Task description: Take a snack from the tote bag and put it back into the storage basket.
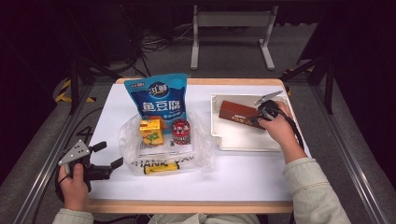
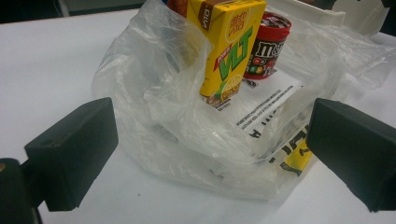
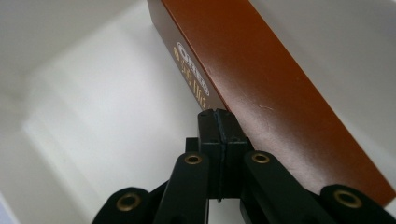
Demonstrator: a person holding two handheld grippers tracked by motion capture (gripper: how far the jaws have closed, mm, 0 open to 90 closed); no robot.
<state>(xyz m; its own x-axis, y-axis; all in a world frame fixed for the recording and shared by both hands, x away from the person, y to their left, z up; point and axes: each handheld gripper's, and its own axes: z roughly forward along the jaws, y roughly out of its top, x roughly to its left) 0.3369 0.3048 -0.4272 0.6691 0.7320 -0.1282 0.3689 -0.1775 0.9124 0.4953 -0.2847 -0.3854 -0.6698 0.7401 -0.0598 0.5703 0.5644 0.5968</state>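
The right gripper (image 3: 219, 116) is seen with its two black jaws pressed flat together, nothing caught between them, their tips laid against the edge of a long reddish-brown cardboard box (image 3: 261, 79) with gold lettering. In the high view this box (image 1: 236, 113) lies slantwise in a shallow white plastic tray (image 1: 243, 140) at the right of the frame, and the right gripper (image 1: 262, 115) is held at its right end. The left gripper (image 1: 105, 156) is held low at the lower left of the frame, jaws spread wide and empty, pointed toward a crumpled clear plastic bag (image 2: 187, 140). A yellow drink carton (image 2: 229, 46) is seen standing in the bag.
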